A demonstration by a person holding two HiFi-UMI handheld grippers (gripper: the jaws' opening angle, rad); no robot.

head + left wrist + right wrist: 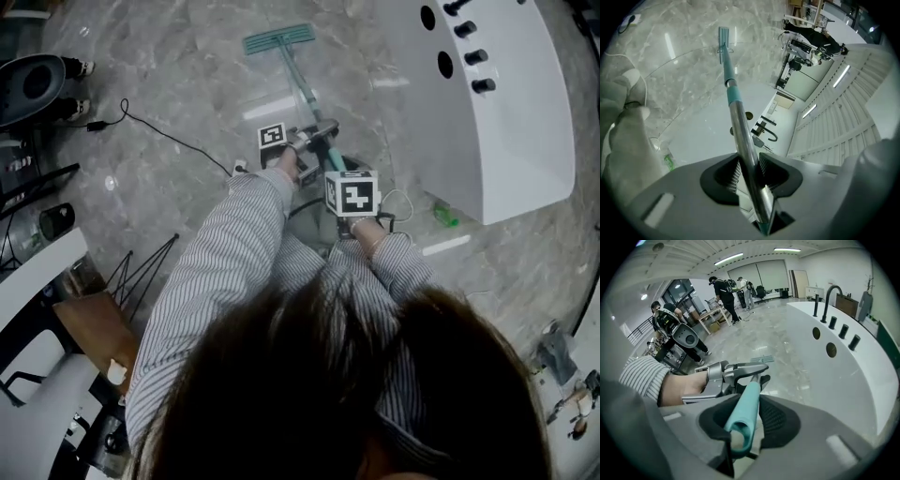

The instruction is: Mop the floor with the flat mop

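Grey marbled floor (169, 75), with a white bathtub (525, 131) along its right edge. The teal-headed flat mop (278, 39) rests head-down on the floor ahead of the person, apart from the tub. The left gripper (749, 171) is clamped tight on the mop's silver metal pole (742, 140). The right gripper (745, 416) is closed round its teal end grip (749, 399). Only the right gripper view shows people (724, 289) standing far off; only the head view shows a black cable (169, 136) on the floor

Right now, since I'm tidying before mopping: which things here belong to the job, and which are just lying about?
In the job: flat mop; left tongs and right tongs, both shut on its handle; marble floor.
Lying about: green bottle; black cable; white bathtub.
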